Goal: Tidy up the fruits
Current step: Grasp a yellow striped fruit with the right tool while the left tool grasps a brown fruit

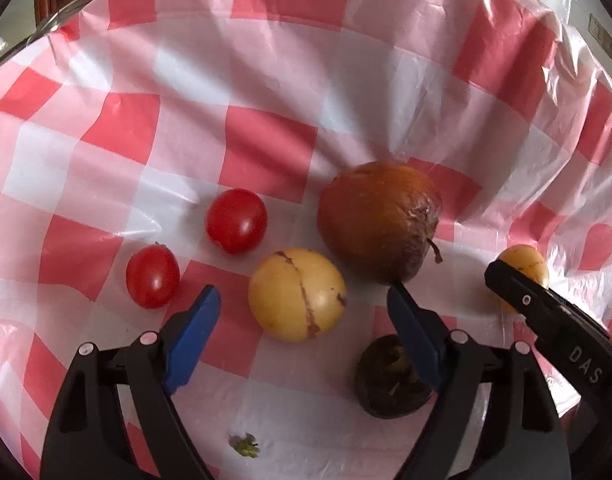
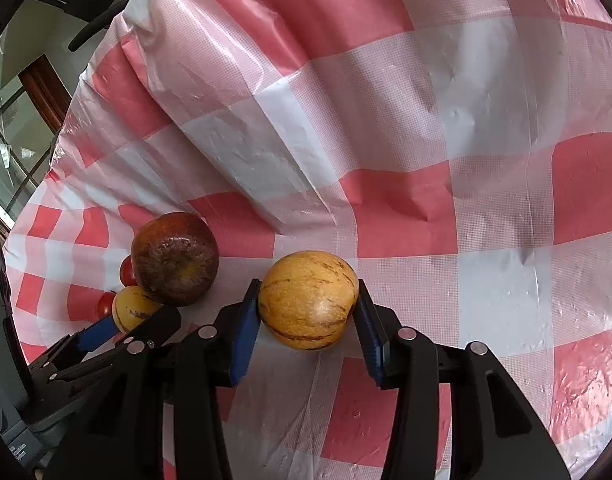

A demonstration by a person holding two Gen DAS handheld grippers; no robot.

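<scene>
The right gripper (image 2: pixel 307 304) is clamping one yellow fruit (image 2: pixel 307 300); the left gripper (image 1: pixel 304 308) is gaping around another yellow fruit (image 1: pixel 297 294), ungripped. Sorting is barely starting: tomatoes (image 1: pixel 236 221) and brown apple (image 1: pixel 379 222) are waiting.

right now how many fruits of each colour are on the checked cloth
red tomatoes: 2
yellow fruits: 2
brown apple: 1
dark shrivelled fruit: 1
total: 6
</scene>
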